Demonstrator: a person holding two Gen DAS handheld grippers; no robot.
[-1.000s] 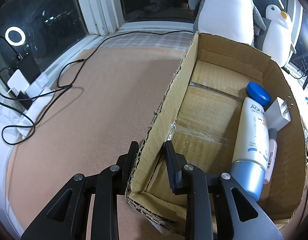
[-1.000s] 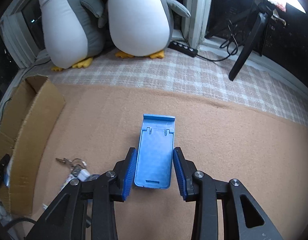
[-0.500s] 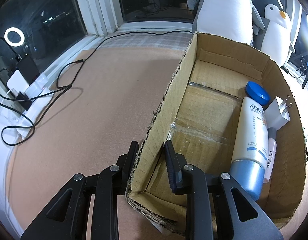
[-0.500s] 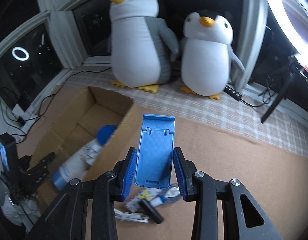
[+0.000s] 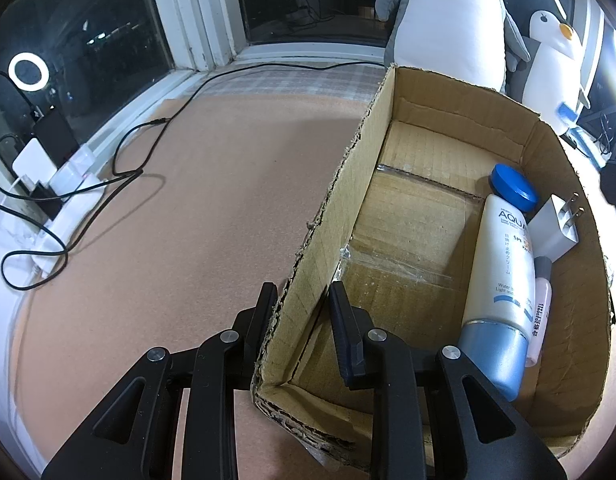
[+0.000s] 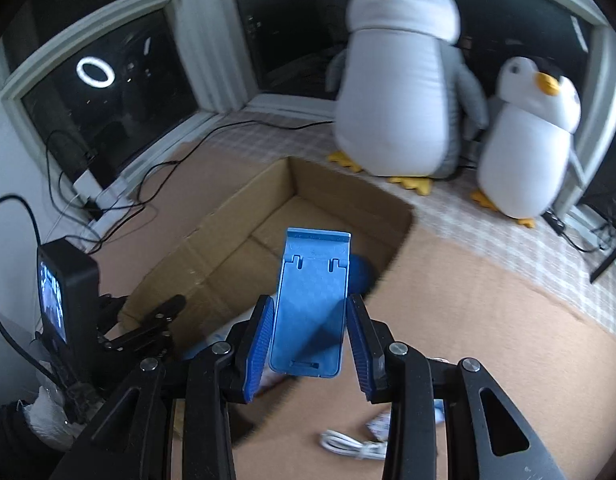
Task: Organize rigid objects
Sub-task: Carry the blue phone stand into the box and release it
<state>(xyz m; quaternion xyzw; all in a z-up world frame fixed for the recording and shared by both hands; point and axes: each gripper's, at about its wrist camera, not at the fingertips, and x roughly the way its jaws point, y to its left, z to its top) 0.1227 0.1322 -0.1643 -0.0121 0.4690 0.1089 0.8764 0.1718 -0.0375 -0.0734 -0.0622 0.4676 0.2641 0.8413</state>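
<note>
We can't read most of the small print on the white lotion bottle (image 5: 501,268) — only the big letters come through, and the thin pink tube (image 5: 539,320) beside it is half tucked behind the bottle. The big plush penguin (image 5: 451,20) loses its head to the top edge in the left wrist view. In the right wrist view the cardboard box (image 6: 228,248) is smeared with motion blur, and the blue phone stand (image 6: 311,304) covers most of what lies inside — just a sliver of a blue cap (image 6: 361,276) peeks out. The white cable (image 6: 353,446) and the packet next to it sit partly under the gripper arms, too blurry to identify.
</note>
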